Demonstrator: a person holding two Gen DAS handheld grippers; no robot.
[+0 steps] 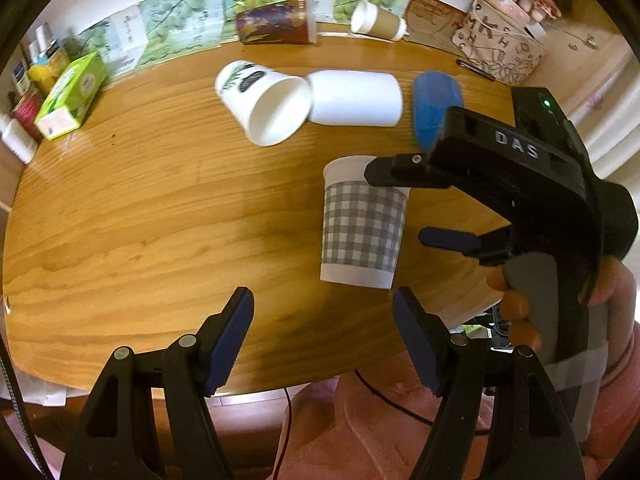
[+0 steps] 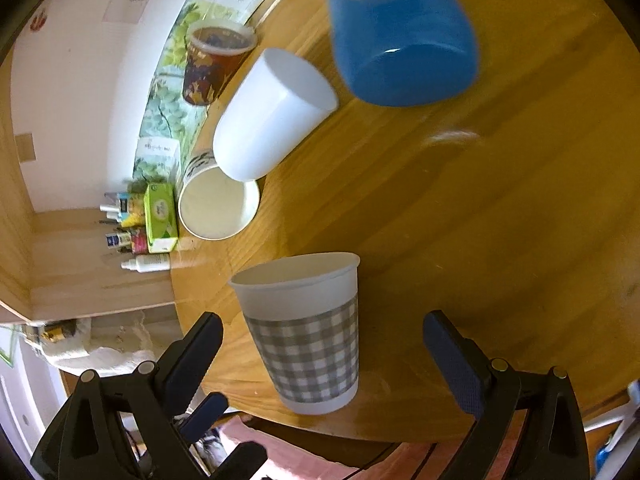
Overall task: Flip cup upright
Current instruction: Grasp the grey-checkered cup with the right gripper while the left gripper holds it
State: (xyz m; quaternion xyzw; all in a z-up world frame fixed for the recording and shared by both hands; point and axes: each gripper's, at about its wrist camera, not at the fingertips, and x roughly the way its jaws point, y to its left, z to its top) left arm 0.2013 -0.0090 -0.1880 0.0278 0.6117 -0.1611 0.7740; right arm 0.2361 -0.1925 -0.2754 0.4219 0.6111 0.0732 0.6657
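Nearest to me in the left wrist view, my left tool [image 1: 323,334] hangs over the front edge of the wooden bench [image 1: 120,208] with its jaws spread wide and nothing between them. Just beyond it the gingham cup [image 1: 363,224] stands upright on the bench, mouth up, close to the front edge. My right tool [image 2: 323,354] sits around that cup: in the right wrist view the gingham cup [image 2: 308,332] stands between the two blue pads, with a clear gap on each side, so the jaws are wide and not gripping it. From the left view I see one finger of the right tool above the cup's rim and the other beside its wall. Farther back on the bench, a printed paper cup [image 1: 264,102] lies on its side with its open mouth facing toward me, and a plain white cup [image 1: 356,98] lies on its side touching it. Just to the right of those a blue cup [image 1: 436,108] also lies tipped over. Along the far edge, against the wall, I see a dark patterned cup [image 1: 276,24] and a brown sleeved cup [image 1: 380,22] lying over, a green box [image 1: 72,94] at the left with small bottles near it, and a lettered basket [image 1: 500,44] at the right.
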